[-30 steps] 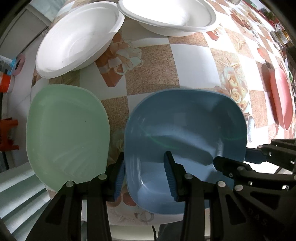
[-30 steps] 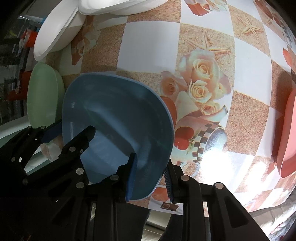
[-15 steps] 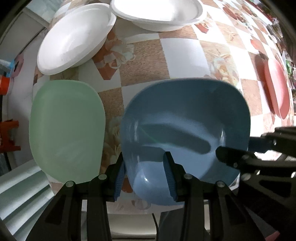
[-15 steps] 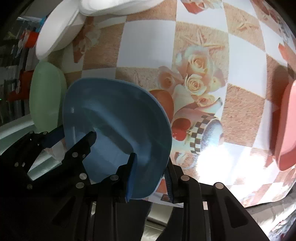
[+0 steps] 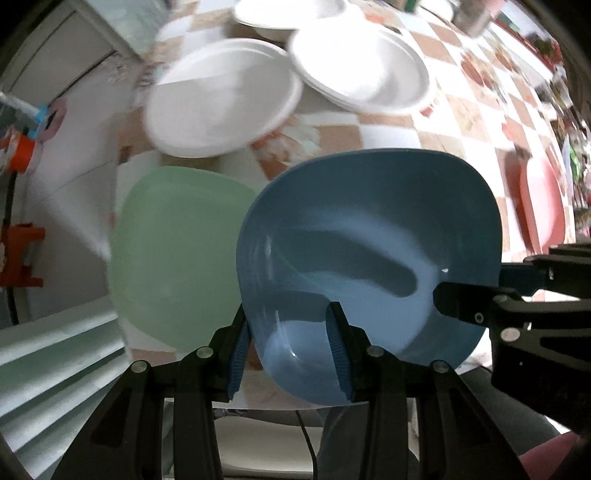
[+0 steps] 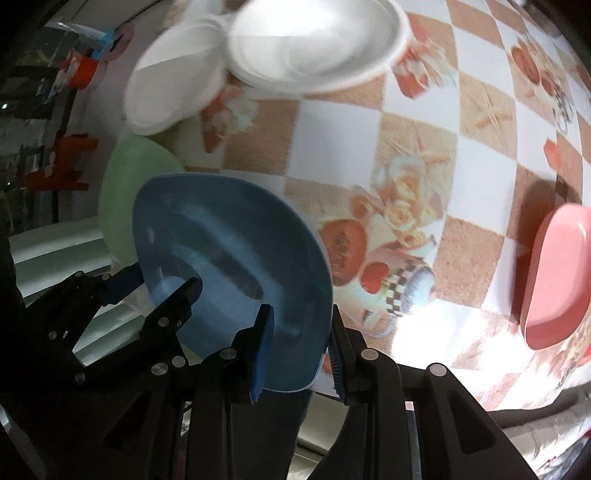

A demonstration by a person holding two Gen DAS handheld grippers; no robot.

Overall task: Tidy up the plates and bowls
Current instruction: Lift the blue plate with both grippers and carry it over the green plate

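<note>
A blue square bowl [image 5: 369,240] hangs above the table, held by both grippers. My left gripper [image 5: 290,345] is shut on its near-left rim. My right gripper [image 6: 299,343] is shut on its right rim; the bowl also shows in the right wrist view [image 6: 229,258]. A green square bowl [image 5: 173,258] lies on the table just left of the blue one, also seen in the right wrist view [image 6: 125,177]. Two white plates [image 5: 225,96] [image 5: 362,70] lie farther back. A pink bowl [image 6: 557,273] sits at the right.
The table [image 6: 413,155] has a checkered cloth with flower prints. Its near edge runs just under the grippers. Orange and red items [image 5: 18,236] stand off the table's left side. Jars and clutter [image 5: 476,14] stand at the far back.
Both grippers have lifted the blue bowl off the table and raised it. The view has pulled back, so the white plates and green bowl look farther away.
</note>
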